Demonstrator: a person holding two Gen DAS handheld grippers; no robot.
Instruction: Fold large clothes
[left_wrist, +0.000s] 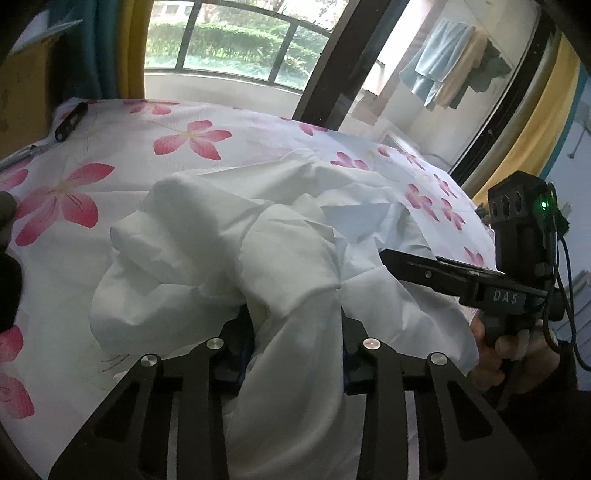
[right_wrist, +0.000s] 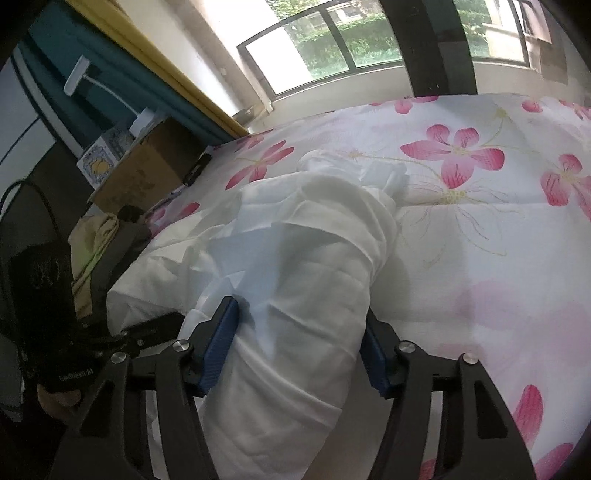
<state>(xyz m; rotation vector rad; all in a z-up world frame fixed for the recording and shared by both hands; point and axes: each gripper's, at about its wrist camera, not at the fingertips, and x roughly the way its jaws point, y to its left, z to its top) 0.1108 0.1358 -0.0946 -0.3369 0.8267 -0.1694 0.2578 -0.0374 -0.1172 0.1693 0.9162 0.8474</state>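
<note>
White garment (right_wrist: 306, 236) bunched lengthwise toward window (right_wrist: 332, 40)

White garment (left_wrist: 229, 236) on a white bedsheet (right_wrist: 480, 258) printed with pink flowers; blue-padded black tongs (right_wrist: 299, 343).

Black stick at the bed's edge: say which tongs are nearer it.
Left. The left tongs clasp the white garment on the side toward the black stick; the right tongs clasp it on the far side.
</note>
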